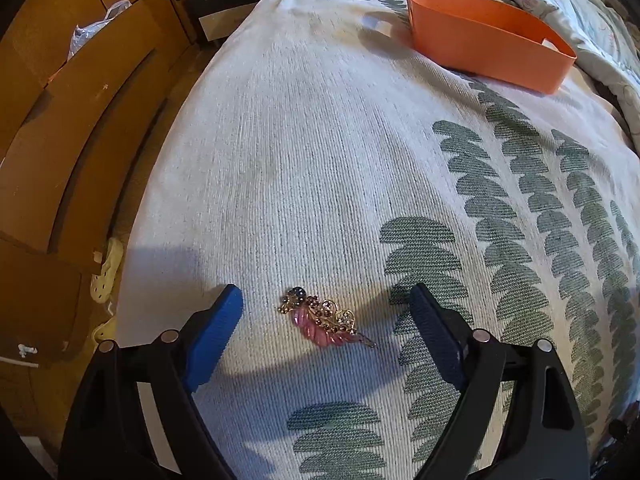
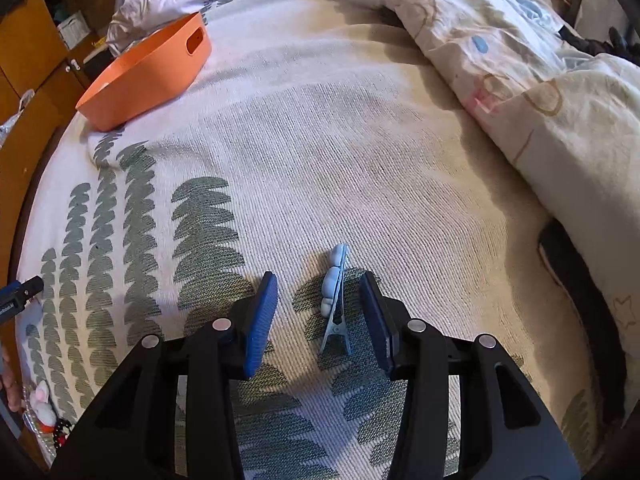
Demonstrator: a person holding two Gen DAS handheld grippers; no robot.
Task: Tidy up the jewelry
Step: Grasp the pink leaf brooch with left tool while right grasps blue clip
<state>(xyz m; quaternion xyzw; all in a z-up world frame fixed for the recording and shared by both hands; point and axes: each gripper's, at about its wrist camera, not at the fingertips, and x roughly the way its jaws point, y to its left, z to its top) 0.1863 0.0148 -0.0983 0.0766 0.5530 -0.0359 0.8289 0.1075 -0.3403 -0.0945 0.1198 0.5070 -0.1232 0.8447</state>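
Note:
A gold and pink leaf brooch [image 1: 326, 319] lies on the white bedspread [image 1: 300, 160]. My left gripper [image 1: 325, 294] is open, its blue fingers on either side of the brooch, not touching it. A light blue hair clip [image 2: 335, 298] lies on the bedspread in the right wrist view. My right gripper [image 2: 320, 280] is open around the clip, which sits nearer the right finger [image 2: 376, 320]. An orange bin [image 1: 484, 36] stands at the far side of the bed; it also shows in the right wrist view [image 2: 148, 72].
A crumpled quilt [image 2: 500, 60] lies along the right side of the bed. Wooden cabinets [image 1: 60, 120] and the floor lie beyond the bed's left edge. Small trinkets [image 2: 44, 404] lie near the bed's lower left edge. My left gripper's tip [image 2: 20, 290] shows at the left.

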